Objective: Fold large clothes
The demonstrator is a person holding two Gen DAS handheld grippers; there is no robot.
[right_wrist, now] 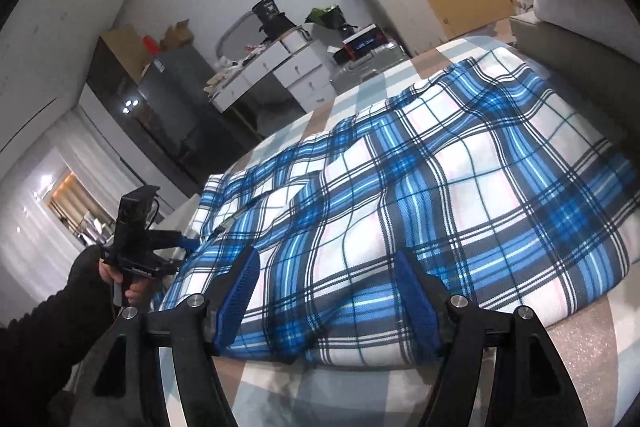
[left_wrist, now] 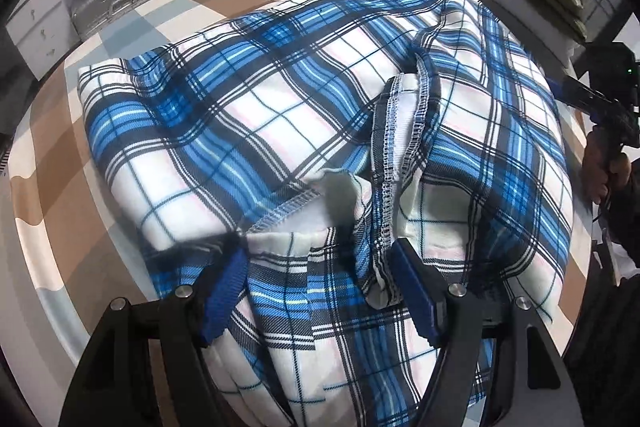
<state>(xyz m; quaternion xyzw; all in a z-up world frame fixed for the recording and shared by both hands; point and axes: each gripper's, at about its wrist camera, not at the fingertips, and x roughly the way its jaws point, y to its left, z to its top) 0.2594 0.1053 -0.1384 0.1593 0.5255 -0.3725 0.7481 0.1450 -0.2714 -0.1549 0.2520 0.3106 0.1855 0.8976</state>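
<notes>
Left gripper (left_wrist: 320, 283): jaws spread, bunched hem of blue plaid garment (left_wrist: 304, 115) between the pads, grip unclear. Right gripper (right_wrist: 326, 291): jaws spread astride the garment's near edge. Garment spreads ahead of both across checked bedcover (left_wrist: 132, 11).

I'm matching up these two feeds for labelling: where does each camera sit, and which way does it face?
Left wrist: on the left gripper, looking steeply down at the plaid garment, fabric between its open jaws; the right gripper and a hand show at the right edge.
Right wrist: on the right gripper, looking shallowly across the garment's edge; a dark sleeve shows.
Shared: the garment, checked bedsheet, each other's gripper.
</notes>
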